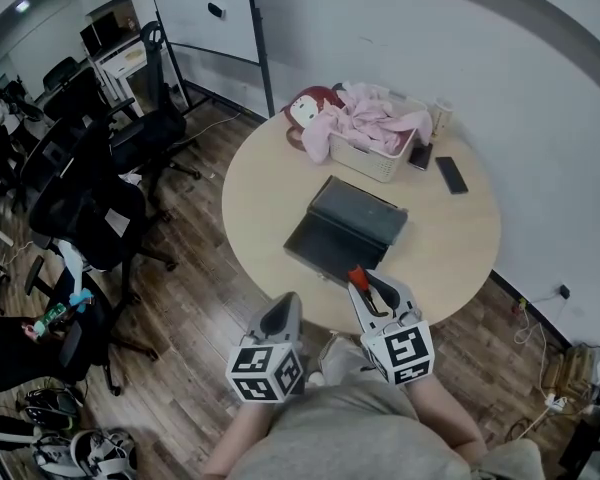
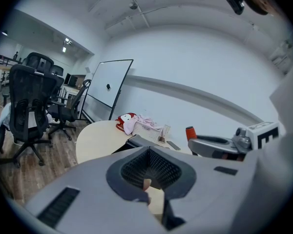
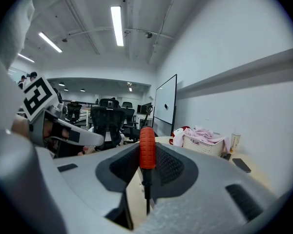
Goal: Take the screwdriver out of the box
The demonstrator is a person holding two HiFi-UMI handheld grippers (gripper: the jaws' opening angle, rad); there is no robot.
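Screwdriver (image 3: 147,147) sits clamped in right claw (image 1: 378,290); left claw (image 1: 286,306) closed, empty.

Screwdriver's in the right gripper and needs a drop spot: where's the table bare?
Widest bare patch: the table left of the open box, out to the rim. Another lies right of the box, below the black phone. The near edge is narrow. The far side is crowded: laundry basket, doll, cup, second phone.

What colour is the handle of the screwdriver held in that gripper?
The screwdriver has an orange-red handle; the right gripper view shows it best.
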